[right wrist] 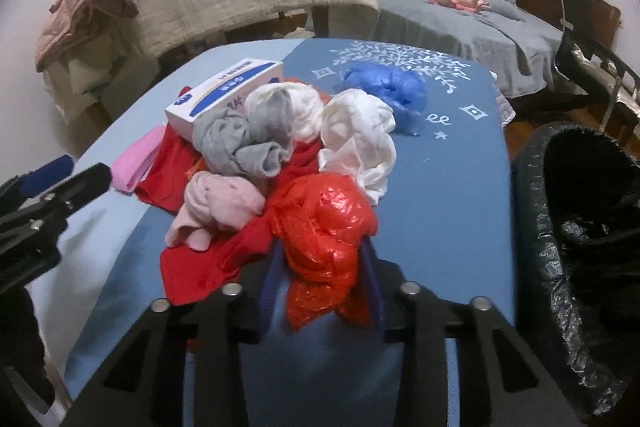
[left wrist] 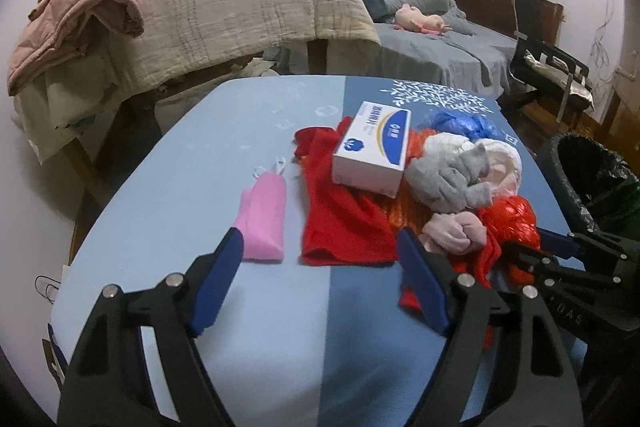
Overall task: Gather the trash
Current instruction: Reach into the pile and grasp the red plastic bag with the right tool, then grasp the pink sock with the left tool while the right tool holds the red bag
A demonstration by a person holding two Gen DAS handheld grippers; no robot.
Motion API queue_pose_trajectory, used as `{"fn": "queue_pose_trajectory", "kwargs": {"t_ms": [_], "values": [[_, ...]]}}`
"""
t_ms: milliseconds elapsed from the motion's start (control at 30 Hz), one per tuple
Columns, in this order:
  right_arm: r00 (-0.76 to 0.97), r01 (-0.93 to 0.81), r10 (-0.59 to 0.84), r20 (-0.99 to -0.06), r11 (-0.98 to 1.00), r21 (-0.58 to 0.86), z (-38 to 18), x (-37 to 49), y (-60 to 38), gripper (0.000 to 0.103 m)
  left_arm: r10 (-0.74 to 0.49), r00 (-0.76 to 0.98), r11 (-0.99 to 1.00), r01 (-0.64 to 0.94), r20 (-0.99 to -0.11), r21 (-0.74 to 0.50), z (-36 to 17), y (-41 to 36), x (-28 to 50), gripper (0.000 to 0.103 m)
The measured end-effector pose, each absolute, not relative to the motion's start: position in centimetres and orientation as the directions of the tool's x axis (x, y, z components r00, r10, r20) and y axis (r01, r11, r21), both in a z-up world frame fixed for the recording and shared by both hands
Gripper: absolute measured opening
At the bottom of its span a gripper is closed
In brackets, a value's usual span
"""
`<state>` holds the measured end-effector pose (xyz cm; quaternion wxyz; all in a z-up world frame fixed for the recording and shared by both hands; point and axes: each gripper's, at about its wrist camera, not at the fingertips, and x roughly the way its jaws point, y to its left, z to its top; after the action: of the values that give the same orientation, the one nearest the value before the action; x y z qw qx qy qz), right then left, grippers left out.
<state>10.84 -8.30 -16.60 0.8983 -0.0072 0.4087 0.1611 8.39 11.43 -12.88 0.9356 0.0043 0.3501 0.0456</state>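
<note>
Bin (right wrist: 576, 247) with its black liner stands at three o'clock of the table (right wrist: 448, 187), just beside its edge. Near it lies the red plastic bag (right wrist: 324, 239), crumpled, between the fingers of the right gripper (right wrist: 322, 291), which clench it. At nine o'clock the left gripper (left wrist: 320, 279) hovers released, empty.

both wrist views look low and close across the same cluttered table (left wrist: 200, 227).
</note>
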Motion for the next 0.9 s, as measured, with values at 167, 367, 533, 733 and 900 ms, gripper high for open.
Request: {"fn": "queue_pose_trajectory", "kwargs": {"t_ms": [167, 367, 533, 733, 900], "values": [[0.643, -0.296, 0.31, -0.7, 0.944, 0.145, -15.1, 9.8, -9.7, 0.027, 0.065, 0.751, 0.998, -0.047, -0.657, 0.044, -13.1, 10.2, 8.5, 0.067], [0.678, -0.266, 0.28, -0.679, 0.955, 0.129, -13.4, 8.9, -11.6, 0.027, 0.001, 0.744, 1.0, 0.016, -0.668, 0.019, -13.5, 8.2, 9.0, 0.058], [0.681, -0.229, 0.249, -0.688, 0.966, 0.123, -13.5, 8.7, -13.3, 0.027, -0.06, 0.739, 0.996, 0.084, -0.671, 0.003, -14.2, 6.0, 9.8, 0.048], [0.676, -0.219, 0.238, -0.697, 0.969, 0.118, -13.9, 8.9, -13.8, 0.027, -0.11, 0.716, 0.992, 0.126, -0.689, -0.027, -15.4, 4.3, 11.3, 0.043], [0.673, -0.23, 0.243, -0.698, 0.966, 0.114, -14.2, 8.8, -13.8, 0.027, -0.134, 0.695, 0.986, 0.163, -0.707, -0.027, -16.3, 2.9, 12.1, 0.044]]}}
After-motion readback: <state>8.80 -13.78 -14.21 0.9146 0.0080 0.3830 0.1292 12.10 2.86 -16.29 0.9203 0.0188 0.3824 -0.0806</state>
